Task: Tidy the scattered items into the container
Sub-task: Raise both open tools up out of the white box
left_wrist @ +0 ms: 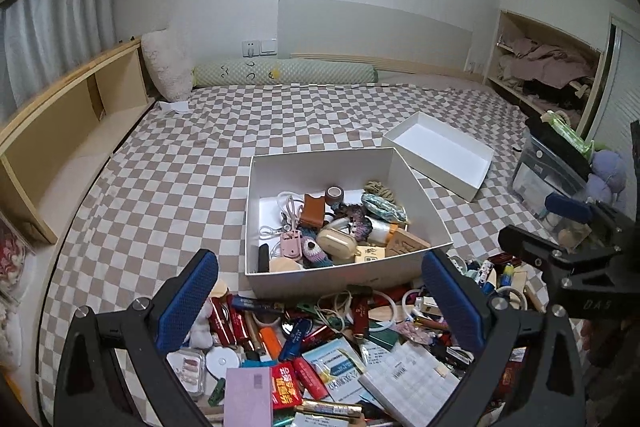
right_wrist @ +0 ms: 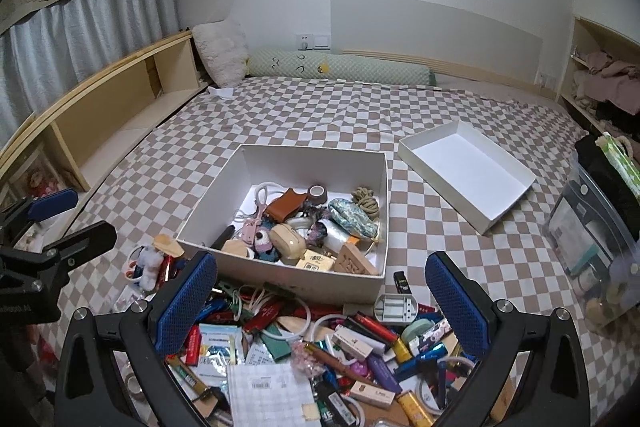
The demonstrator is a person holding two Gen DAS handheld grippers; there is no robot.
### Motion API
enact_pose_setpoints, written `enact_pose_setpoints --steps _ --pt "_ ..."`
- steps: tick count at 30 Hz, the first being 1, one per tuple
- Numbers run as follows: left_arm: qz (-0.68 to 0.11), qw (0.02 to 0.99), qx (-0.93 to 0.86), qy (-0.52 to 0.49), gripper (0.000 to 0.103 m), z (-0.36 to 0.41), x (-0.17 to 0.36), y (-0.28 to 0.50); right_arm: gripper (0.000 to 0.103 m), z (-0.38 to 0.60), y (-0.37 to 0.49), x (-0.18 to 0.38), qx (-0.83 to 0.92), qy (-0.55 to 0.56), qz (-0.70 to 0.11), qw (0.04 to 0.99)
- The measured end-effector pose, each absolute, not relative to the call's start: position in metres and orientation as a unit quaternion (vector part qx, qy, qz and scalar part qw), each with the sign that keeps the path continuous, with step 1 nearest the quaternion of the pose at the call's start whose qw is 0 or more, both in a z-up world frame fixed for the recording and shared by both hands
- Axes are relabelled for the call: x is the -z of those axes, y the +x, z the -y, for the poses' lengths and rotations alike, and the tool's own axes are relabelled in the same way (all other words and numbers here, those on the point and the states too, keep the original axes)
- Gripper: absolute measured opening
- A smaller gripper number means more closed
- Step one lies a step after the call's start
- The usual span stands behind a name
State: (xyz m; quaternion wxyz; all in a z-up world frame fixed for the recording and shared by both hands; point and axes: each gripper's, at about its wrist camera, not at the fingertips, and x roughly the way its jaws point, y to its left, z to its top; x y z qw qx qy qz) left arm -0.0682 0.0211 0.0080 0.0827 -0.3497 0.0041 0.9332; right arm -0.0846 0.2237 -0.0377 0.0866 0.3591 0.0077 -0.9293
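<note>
Both grippers, left (left_wrist: 320, 303) and right (right_wrist: 320, 303), hover with jaws wide open and empty over the clutter pile (right_wrist: 320, 355) on the bed (right_wrist: 280, 115). A half-filled white box (right_wrist: 288, 277) sits just beyond the pile. Its lid (right_wrist: 468, 163) lies nearby.

**Black frames, blue pads**

The left gripper (left_wrist: 320, 301) has two matte black arms, each ending in a long finger faced with a blue pad (left_wrist: 188, 301) of fine dimpled texture. Round silver screws sit at the finger joints. The right gripper (right_wrist: 322, 301) is built alike: black frame, blue textured pads (right_wrist: 454, 301), silver screws. Pale, partly readable lettering marks each black body.
</note>
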Motion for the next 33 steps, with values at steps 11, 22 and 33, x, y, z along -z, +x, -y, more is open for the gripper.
enact_pose_setpoints --steps 11,22,33 --pt "-0.009 0.075 -0.934 -0.350 0.102 -0.023 -0.007 -0.049 0.103 -0.228 -0.065 0.038 0.931 0.355 -0.006 0.085" --pt "-0.018 0.071 -0.933 -0.352 0.102 -0.027 -0.004 -0.034 0.103 -0.232 -0.050 0.045 0.930 0.359 -0.007 0.082" --pt "-0.025 0.066 -0.929 -0.364 0.102 -0.030 0.004 -0.026 0.103 -0.238 -0.038 0.048 0.930 0.359 -0.005 0.081"
